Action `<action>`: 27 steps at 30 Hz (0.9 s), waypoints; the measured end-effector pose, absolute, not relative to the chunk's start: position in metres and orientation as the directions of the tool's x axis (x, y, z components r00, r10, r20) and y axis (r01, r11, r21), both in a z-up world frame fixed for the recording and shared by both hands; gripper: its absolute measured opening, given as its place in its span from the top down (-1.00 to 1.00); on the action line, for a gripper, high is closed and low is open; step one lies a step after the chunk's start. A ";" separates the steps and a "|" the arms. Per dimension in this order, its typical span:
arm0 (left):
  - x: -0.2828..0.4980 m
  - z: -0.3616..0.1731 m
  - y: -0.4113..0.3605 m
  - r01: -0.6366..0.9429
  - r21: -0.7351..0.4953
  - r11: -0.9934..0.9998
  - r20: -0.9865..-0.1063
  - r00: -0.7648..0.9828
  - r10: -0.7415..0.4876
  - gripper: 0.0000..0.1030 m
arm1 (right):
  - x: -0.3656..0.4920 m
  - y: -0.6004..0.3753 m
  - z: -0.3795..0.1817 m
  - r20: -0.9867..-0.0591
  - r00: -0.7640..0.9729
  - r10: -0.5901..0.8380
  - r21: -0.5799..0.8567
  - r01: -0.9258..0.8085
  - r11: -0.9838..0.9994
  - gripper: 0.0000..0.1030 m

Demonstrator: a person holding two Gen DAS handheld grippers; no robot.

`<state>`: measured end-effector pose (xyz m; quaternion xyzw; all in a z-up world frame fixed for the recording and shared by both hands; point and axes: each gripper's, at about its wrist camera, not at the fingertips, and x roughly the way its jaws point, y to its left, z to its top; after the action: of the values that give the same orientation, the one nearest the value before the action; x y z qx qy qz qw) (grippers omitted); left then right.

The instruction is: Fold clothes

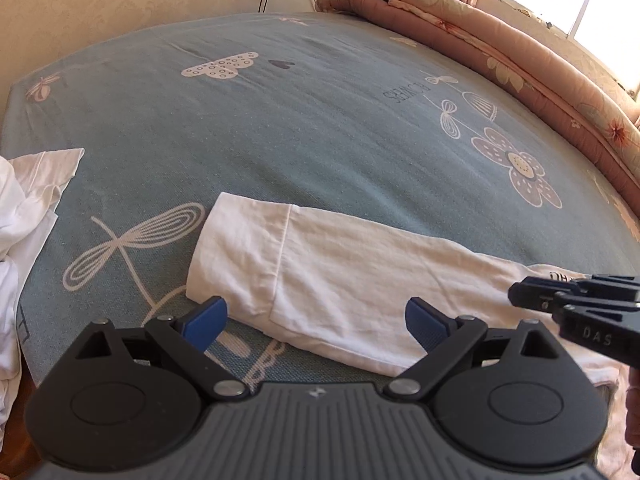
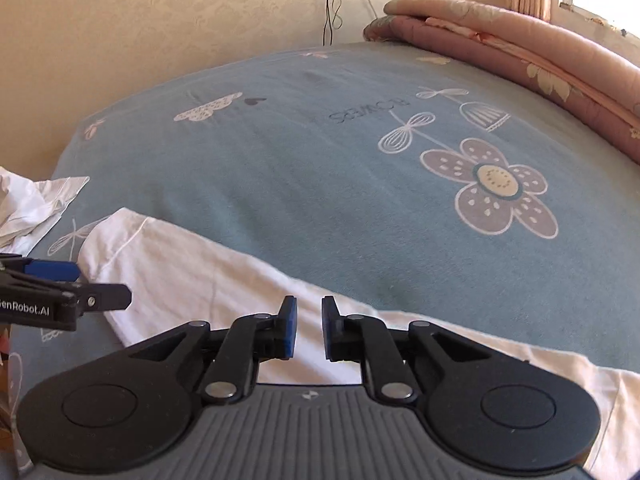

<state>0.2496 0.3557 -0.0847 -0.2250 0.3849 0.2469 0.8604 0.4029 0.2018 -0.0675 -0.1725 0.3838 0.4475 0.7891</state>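
Far left, a loose white pile [image 1: 24,216] sits at the bed [image 1: 320,128] edge. My left claw [image 1: 316,324] is spread wide, empty, over the white garment [image 1: 340,264] lying in a long band along the near edge. Thin, limp, light fabric imo, so I'd pinch at the hem seam. Right claw [image 2: 306,328] is nearly closed w/ a small gap, gripping nothing.

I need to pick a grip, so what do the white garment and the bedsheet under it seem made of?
White garment: looks like thin woven cotton, matte, softly wrinkled, with a stitched hem. Bedsheet: appears a coarser cotton-like weave, matte blue-grey, with printed flowers and visible grain. Neither fibre can be confirmed from looks.
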 end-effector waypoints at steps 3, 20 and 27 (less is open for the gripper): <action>0.254 -0.091 0.355 -0.588 -0.185 0.787 -0.795 0.561 0.233 -0.86 | 0.404 0.219 -0.084 -0.769 0.324 0.551 0.063 -0.820 0.569 0.69; 0.249 -0.088 0.360 -0.597 -0.213 0.774 -0.785 0.575 0.228 -0.88 | 0.373 0.146 -0.083 -0.742 0.427 0.517 0.144 -0.651 0.745 0.26; 0.257 -0.087 0.348 -0.555 -0.223 0.801 -0.777 0.597 0.197 -0.88 | 0.325 0.119 -0.072 -0.655 0.443 0.612 0.148 -0.719 0.679 0.14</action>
<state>0.2568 0.3478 -0.0869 -0.2280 0.3923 0.2177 0.8641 0.3253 0.1186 -0.0724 -0.0759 0.3519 0.3931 0.8461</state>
